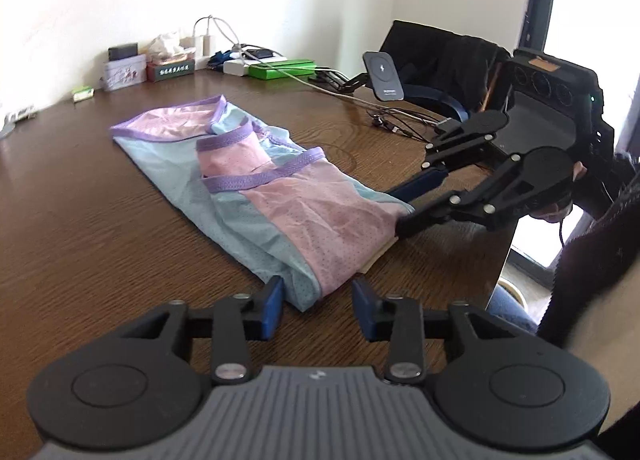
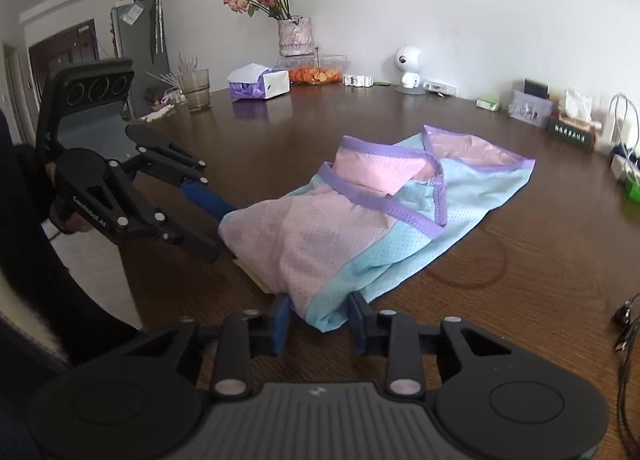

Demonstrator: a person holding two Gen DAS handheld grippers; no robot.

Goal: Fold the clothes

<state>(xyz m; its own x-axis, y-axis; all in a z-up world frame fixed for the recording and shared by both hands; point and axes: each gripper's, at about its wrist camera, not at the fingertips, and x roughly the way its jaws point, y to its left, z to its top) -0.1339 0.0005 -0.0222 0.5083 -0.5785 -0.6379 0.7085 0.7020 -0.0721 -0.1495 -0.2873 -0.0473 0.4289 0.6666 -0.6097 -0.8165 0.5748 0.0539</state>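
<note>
Left gripper [image 1: 318,306]: I see it open, garment corner lying between its blue pads, unpinched.
Right gripper [image 2: 318,320]: open too, astride the near hem.
Garment [image 1: 256,184]: pink-and-blue mesh, purple trim, part-folded on the wooden surface [image 1: 80,220].
Writing: green tissue box [image 1: 171,69], characters unreadable.
Right view only: roses in vase [image 2: 295,36], small white robot figure [image 2: 409,68].

Folded pink-and-blue garment [image 1: 256,196] on wooden table [image 1: 100,240], left gripper [image 1: 318,306] jaws straddling its corner
</note>
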